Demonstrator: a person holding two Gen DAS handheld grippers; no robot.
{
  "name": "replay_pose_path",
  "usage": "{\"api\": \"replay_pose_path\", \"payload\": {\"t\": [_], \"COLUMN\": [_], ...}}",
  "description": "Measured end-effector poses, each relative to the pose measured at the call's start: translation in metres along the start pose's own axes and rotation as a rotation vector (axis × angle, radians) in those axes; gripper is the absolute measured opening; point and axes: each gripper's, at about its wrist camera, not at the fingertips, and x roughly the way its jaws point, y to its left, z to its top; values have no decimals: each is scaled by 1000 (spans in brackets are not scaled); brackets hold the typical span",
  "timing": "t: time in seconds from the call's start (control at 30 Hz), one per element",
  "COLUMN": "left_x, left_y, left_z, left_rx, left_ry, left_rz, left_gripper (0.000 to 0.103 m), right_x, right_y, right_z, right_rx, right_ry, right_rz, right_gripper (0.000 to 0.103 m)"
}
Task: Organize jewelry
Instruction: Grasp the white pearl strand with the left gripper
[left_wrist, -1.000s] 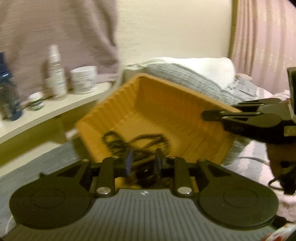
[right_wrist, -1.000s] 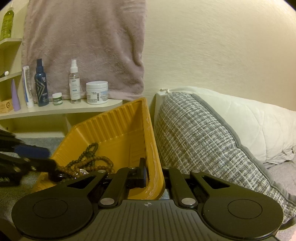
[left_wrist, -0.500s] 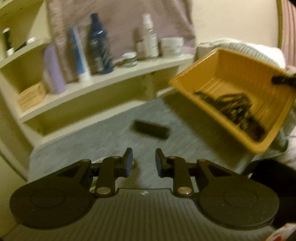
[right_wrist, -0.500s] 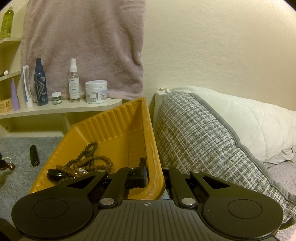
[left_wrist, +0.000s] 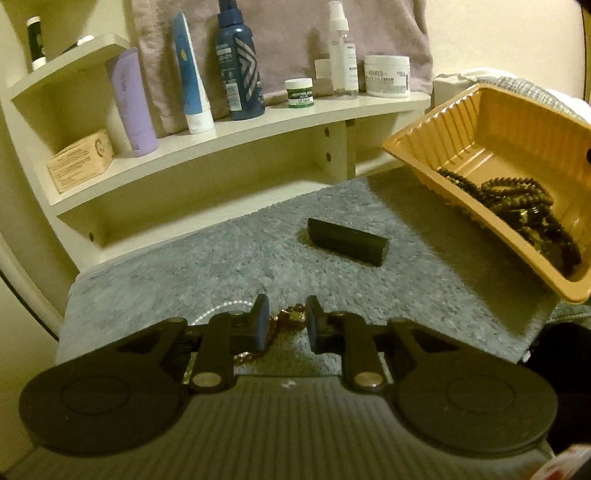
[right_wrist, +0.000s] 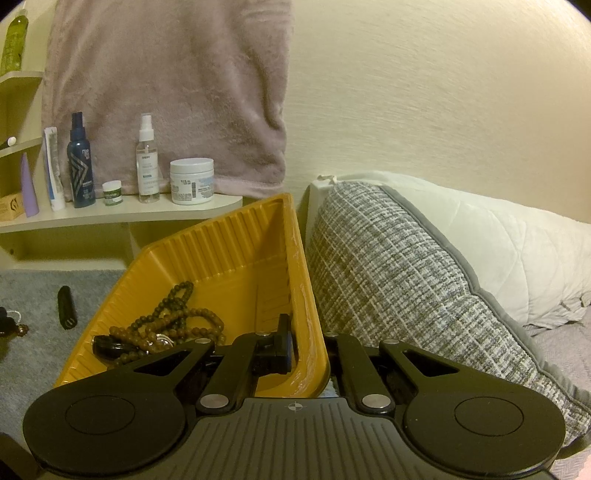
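My right gripper (right_wrist: 306, 343) is shut on the rim of an orange ribbed tray (right_wrist: 236, 251) and holds it tilted above the grey mat. Dark bead strings (right_wrist: 166, 321) lie in the tray; they also show in the left wrist view (left_wrist: 517, 195), inside the tray (left_wrist: 443, 122). My left gripper (left_wrist: 284, 325) is open, low over the mat, with a brown bead bracelet (left_wrist: 288, 314) lying between its fingers. A white bead strand (left_wrist: 218, 310) lies just left of it. A black bar-shaped case (left_wrist: 347, 242) lies on the mat ahead.
A grey fluffy mat (left_wrist: 221, 258) covers the surface. Cream shelves (left_wrist: 258, 122) behind it carry bottles, tubes, jars and a small box. A grey woven pillow (right_wrist: 399, 280) and a white pillow (right_wrist: 498, 236) lie right of the tray.
My left gripper has left the tray, swung left and come down over the brown bracelet on the mat. The right gripper and tray have stayed still.
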Motion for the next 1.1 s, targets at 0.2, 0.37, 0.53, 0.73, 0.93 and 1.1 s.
{"api": "replay_pose_path", "payload": {"t": [0.2, 0.37, 0.53, 0.73, 0.93, 1.1], "left_x": [15, 19, 21, 14, 8, -1], "left_y": [-9, -13, -8, -6, -5, 3], "left_z": [-2, 1, 0, -2, -4, 2], "left_rx": [78, 120, 74, 46, 48, 21], "left_ry": [16, 19, 43, 25, 17, -15], "left_rz": [13, 16, -20, -19, -10, -7], "left_gripper": [19, 19, 17, 3, 3, 2], "right_x": [2, 3, 3, 3, 3, 3], "right_y": [-2, -2, -1, -1, -1, -1], "right_z": [-1, -1, -1, -1, -1, -1], "right_rx": [-1, -2, -4, -3, -4, -4], "right_ry": [6, 7, 7, 7, 7, 7], "right_rz": [-4, -6, -6, -7, -7, -7], "right_gripper": [5, 5, 5, 5, 5, 5]}}
